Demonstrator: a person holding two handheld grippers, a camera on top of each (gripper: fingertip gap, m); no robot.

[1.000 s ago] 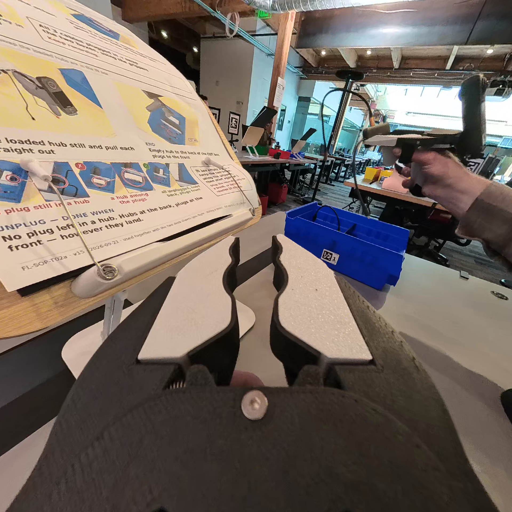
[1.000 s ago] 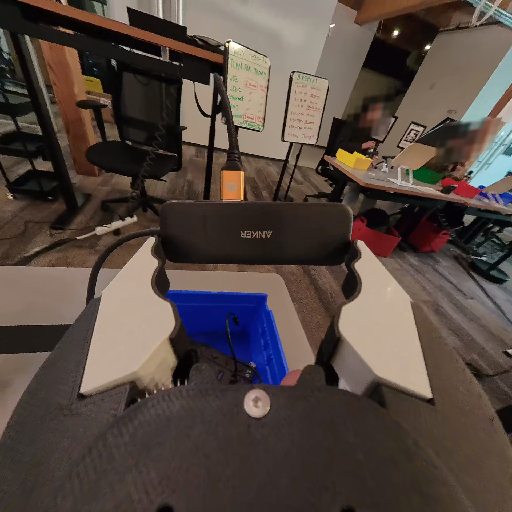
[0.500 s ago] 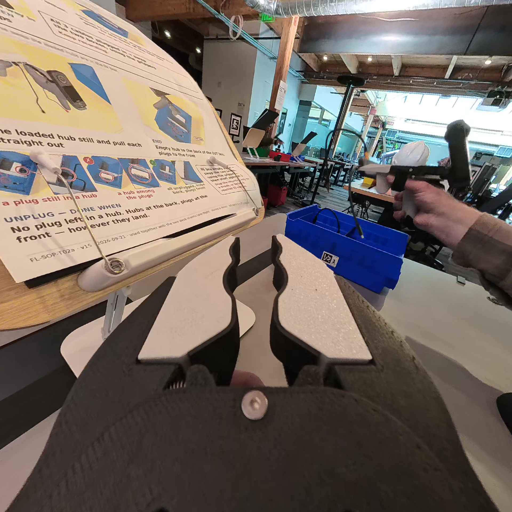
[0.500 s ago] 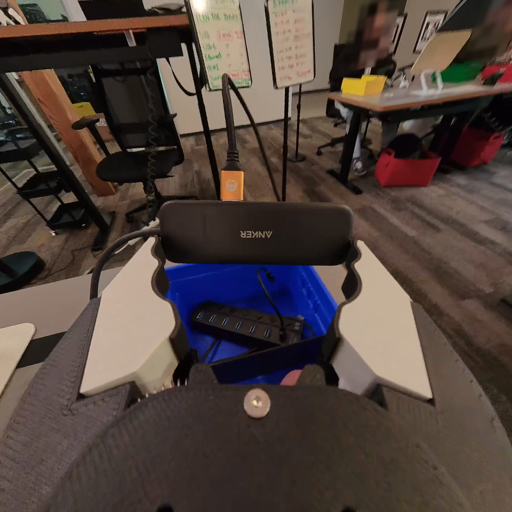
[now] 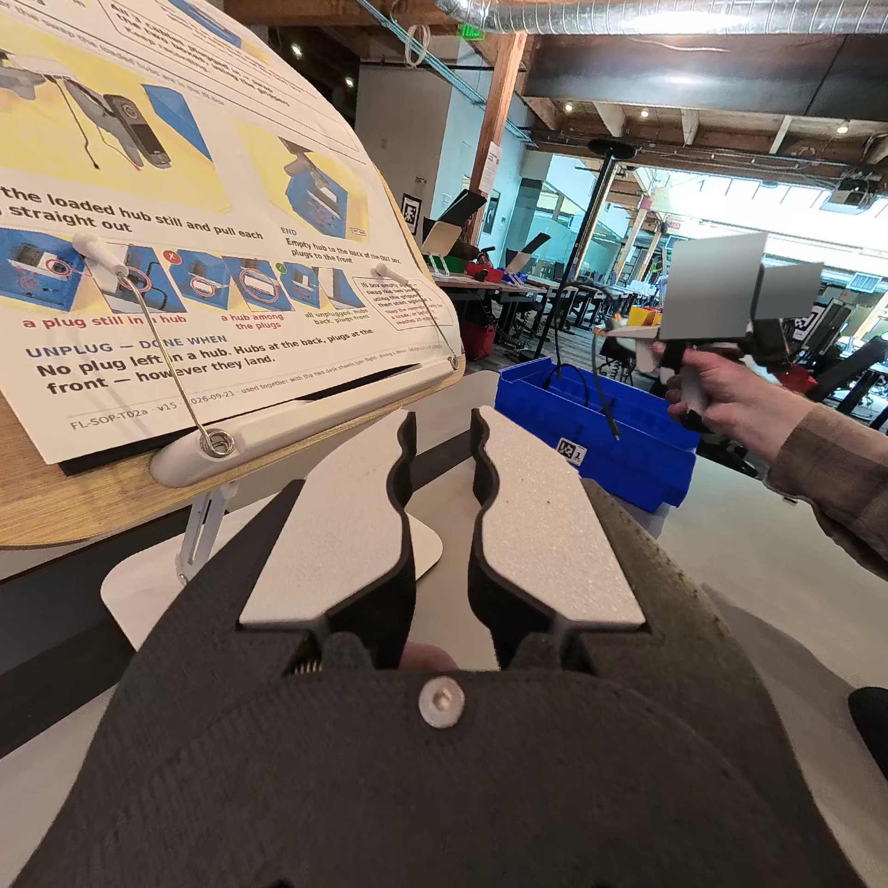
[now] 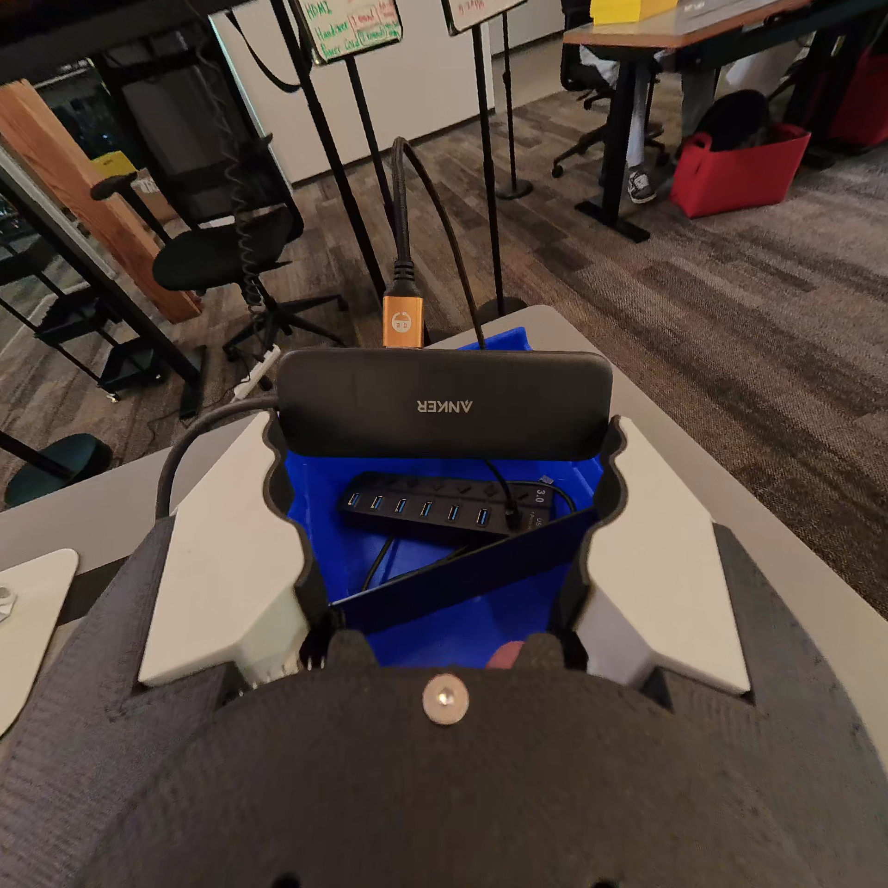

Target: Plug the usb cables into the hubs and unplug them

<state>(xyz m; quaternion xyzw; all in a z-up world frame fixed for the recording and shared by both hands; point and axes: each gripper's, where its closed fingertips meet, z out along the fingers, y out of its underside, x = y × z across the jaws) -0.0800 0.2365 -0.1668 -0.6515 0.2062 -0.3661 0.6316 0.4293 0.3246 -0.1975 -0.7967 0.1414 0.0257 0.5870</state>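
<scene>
My right gripper (image 6: 444,432) is shut on a flat black hub (image 6: 444,403), gripping it by its short ends. An orange-shelled plug (image 6: 402,323) on a braided black cable sits in the hub's far edge. I hold the hub above a blue bin (image 6: 300,485). In the bin lies a long black hub (image 6: 432,504) with several blue ports and a thin cable (image 6: 511,516) plugged in near its right end. My left gripper (image 5: 442,432) is slightly open and empty, left of the bin (image 5: 600,461). The right gripper (image 5: 624,331) also shows there, with a cable dangling into the bin.
A wooden document stand with an instruction sheet (image 5: 192,240) stands close on the left, on a white base (image 5: 418,543). A dark blue divider (image 6: 461,576) crosses the bin. The grey table (image 5: 721,552) ends just past the bin (image 6: 672,432). A hand (image 5: 721,389) holds the right gripper. The grippers' ends are close to 50 centimetres from one another.
My right gripper has lowered and tilted down over the blue bin with the flat hub in it, so the long hub has come into view. My left gripper has stayed put.
</scene>
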